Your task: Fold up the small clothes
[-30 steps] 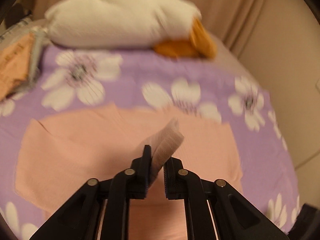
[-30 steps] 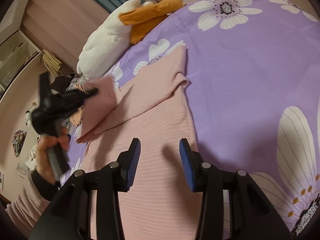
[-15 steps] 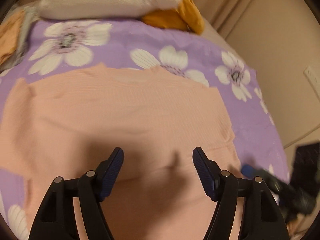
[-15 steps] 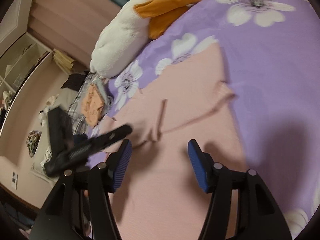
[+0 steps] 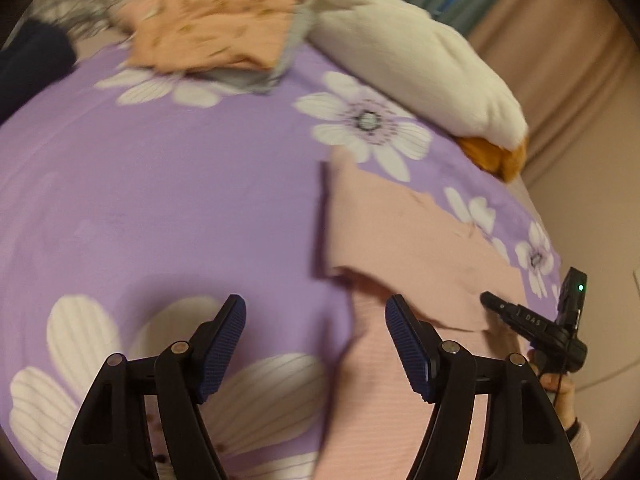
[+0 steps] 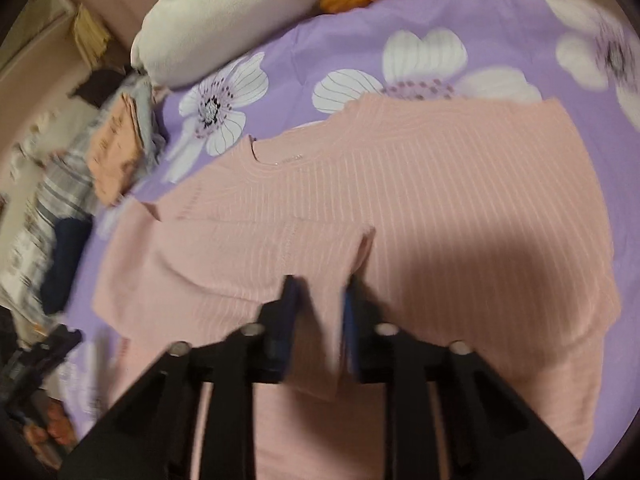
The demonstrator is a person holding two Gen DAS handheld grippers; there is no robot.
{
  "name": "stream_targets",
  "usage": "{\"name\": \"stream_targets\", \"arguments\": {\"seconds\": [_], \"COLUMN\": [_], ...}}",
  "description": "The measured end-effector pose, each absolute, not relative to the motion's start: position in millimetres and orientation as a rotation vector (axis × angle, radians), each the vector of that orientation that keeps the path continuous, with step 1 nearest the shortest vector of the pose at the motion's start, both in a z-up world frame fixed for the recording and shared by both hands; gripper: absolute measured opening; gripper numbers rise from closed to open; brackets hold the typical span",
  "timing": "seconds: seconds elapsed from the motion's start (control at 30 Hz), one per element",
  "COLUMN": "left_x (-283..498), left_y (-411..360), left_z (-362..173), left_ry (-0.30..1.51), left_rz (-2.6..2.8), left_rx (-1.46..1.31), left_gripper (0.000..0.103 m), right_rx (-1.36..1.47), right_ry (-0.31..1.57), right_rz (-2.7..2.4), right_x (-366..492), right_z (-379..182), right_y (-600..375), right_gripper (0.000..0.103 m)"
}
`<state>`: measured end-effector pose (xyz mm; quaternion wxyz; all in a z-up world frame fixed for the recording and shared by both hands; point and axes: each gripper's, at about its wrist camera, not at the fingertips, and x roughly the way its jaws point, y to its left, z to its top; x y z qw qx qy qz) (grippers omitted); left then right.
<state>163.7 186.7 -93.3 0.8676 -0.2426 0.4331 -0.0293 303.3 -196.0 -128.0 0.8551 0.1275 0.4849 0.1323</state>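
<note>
A pink ribbed top (image 6: 440, 200) lies flat on the purple flowered sheet (image 5: 160, 180), its sleeve folded in across the body. In the left wrist view the top (image 5: 400, 232) fills the right side. My left gripper (image 5: 316, 320) is open and holds nothing. It hovers over the sheet, with its right finger above the top's left edge. My right gripper (image 6: 318, 292) is over the middle of the top, its jaws closing on a raised fold of pink cloth. The right gripper (image 5: 532, 324) also shows at the top's far side.
A white plush toy (image 5: 420, 52) with orange parts lies at the head of the bed. A pile of folded clothes (image 5: 212, 28), peach on grey, sits beside it, and a dark garment (image 5: 32, 68) lies at the far left. Curtains (image 5: 560, 40) hang behind.
My left gripper let go of the pink sleeve, opened wide and swung left off the top. My right gripper moved over the top and drew its jaws in around a fold.
</note>
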Motion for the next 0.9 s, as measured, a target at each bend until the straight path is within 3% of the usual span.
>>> {"name": "stream_targets", "arguments": {"seconds": [0.3,0.57,0.87,0.9], "left_x": [165,188,236,240], "left_y": [190,160,105,100], "left_z": [-101,-97,-87,-90], "left_ry": [0.909,0.929,0.917,0.922], "left_rz": [-0.088,-0.152,-0.265,-0.279], "left_rx": [-0.568,-0.533,-0.377,-0.366], "left_gripper": [0.071,0.071,0.071,0.066], "right_rx": [0.266,0.273,0.274,0.267], "right_ry": [0.817,0.997,0.912,0.93], "right_rz": [0.252,0.125,0.236,0.255], "right_x": [295,306,292,291], "right_z": [-43,-100,-93,-97], "right_y": [-234,-267,-270,-267], "right_gripper": [0.007,0.015,0.015,0.015]}}
